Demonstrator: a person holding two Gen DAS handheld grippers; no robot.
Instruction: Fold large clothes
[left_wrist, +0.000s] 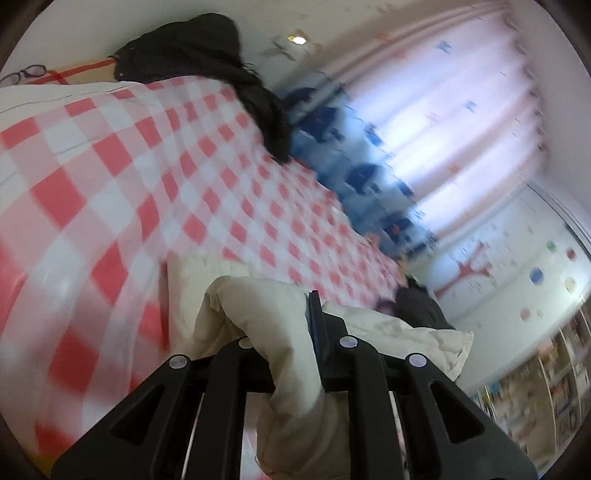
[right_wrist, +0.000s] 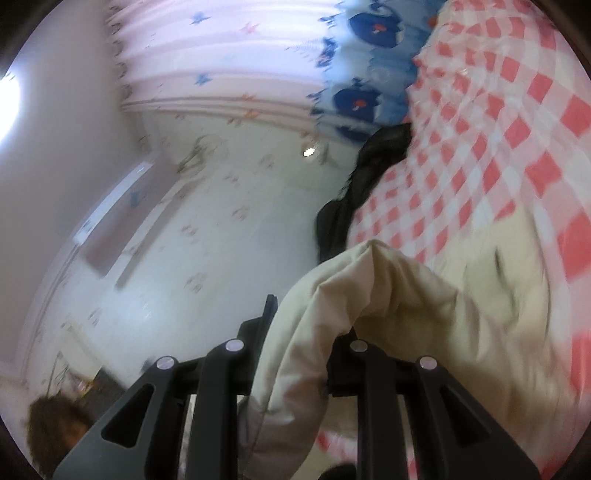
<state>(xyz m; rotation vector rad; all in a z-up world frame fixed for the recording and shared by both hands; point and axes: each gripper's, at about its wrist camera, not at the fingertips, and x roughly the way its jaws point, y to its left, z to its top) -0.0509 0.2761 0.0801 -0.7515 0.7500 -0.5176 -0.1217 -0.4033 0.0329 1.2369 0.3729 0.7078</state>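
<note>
1. Both tongs grip: left tongs (left_wrist: 295, 317) and right tongs (right_wrist: 306, 317) each clamp a fold of the cream garment (left_wrist: 258, 310).
2. Garment hangs between them, above the checked cloth (left_wrist: 110, 166) ahead.
3. Judgement: mid-fold; folding and laying down remain.

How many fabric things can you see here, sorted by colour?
Cream: 1, the cream garment held in both grippers
Red and white check: 1, the checked cover
Black: 1, the black garment
Blue print: 1, the blue patterned fabric
Pale pink: 1, the curtain
Total: 5
</note>
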